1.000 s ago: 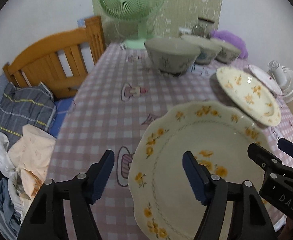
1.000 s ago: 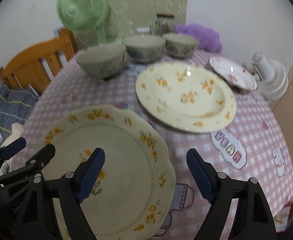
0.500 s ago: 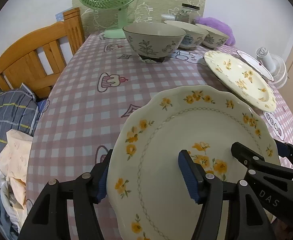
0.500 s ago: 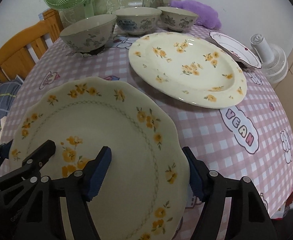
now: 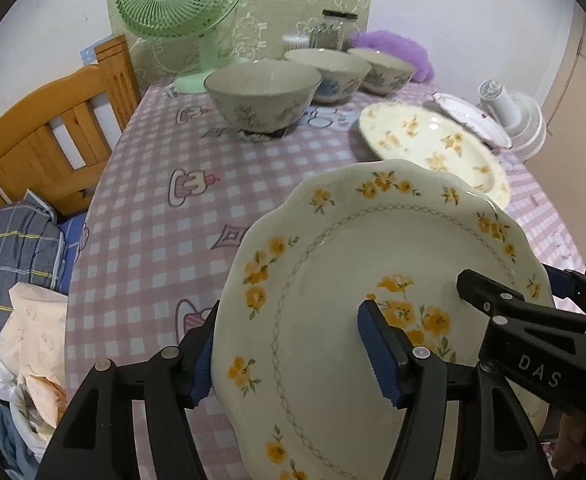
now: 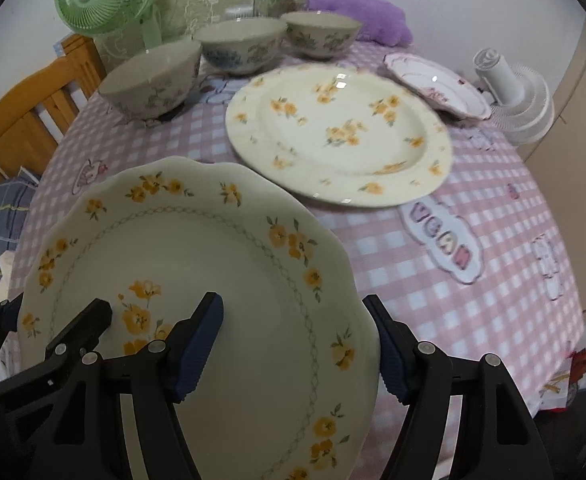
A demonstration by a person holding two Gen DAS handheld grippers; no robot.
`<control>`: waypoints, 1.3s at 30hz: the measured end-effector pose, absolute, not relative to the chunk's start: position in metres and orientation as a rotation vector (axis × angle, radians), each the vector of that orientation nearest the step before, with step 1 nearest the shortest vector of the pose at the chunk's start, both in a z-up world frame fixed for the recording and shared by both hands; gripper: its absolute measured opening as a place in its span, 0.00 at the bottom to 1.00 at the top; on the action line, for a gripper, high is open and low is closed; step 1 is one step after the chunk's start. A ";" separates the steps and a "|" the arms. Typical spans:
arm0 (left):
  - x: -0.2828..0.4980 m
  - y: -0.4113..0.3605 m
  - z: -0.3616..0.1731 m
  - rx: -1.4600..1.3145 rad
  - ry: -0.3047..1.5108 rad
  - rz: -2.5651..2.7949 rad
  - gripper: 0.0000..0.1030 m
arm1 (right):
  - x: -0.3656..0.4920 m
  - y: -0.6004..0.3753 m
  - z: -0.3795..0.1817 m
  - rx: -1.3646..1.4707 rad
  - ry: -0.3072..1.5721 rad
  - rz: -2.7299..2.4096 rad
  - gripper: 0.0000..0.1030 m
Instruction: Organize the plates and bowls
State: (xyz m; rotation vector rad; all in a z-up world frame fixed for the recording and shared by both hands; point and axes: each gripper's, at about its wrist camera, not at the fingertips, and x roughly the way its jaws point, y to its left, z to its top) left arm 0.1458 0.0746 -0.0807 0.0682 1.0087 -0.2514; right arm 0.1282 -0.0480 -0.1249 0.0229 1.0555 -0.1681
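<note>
A cream scalloped plate with yellow flowers (image 5: 353,280) is held up off the table, tilted, between both grippers; it also shows in the right wrist view (image 6: 213,264). My left gripper (image 5: 293,350) straddles its left rim, one finger under, one on top. My right gripper (image 6: 297,344) straddles its right rim the same way. A larger yellow-flowered plate (image 6: 341,136) lies on the table behind. A small pink-flowered plate (image 6: 437,84) sits at the back right. Three patterned bowls (image 6: 153,80) (image 6: 241,46) (image 6: 321,34) stand in a row at the back.
The table has a pink checked cloth (image 5: 165,208). A green fan (image 5: 181,4), a glass jar (image 5: 333,30) and a purple plush (image 6: 365,16) stand along the back wall. A wooden bed frame (image 5: 45,140) with bedding is at the left. A white fan (image 6: 521,96) is at the right.
The scalloped plate has risen off the cloth and tilted up toward the cameras. Both grippers have moved up with it, their fingers closer on its rim.
</note>
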 end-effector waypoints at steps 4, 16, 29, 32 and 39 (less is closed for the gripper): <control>0.144 0.065 -0.073 0.061 0.999 -0.278 0.63 | 0.118 -0.058 -0.110 0.019 1.026 -0.194 0.71; 0.142 0.020 -0.071 0.069 0.988 -0.256 0.64 | 0.109 -0.102 -0.108 0.046 0.980 -0.173 0.71; 0.150 -0.079 -0.067 0.063 0.984 -0.228 0.64 | 0.119 -0.202 -0.097 0.039 0.981 -0.147 0.71; 0.153 -0.103 -0.069 0.059 0.990 -0.224 0.64 | 0.121 -0.226 -0.099 0.035 0.986 -0.144 0.71; 0.154 -0.152 -0.078 0.081 1.001 -0.237 0.63 | 0.119 -0.279 -0.108 0.052 1.001 -0.150 0.71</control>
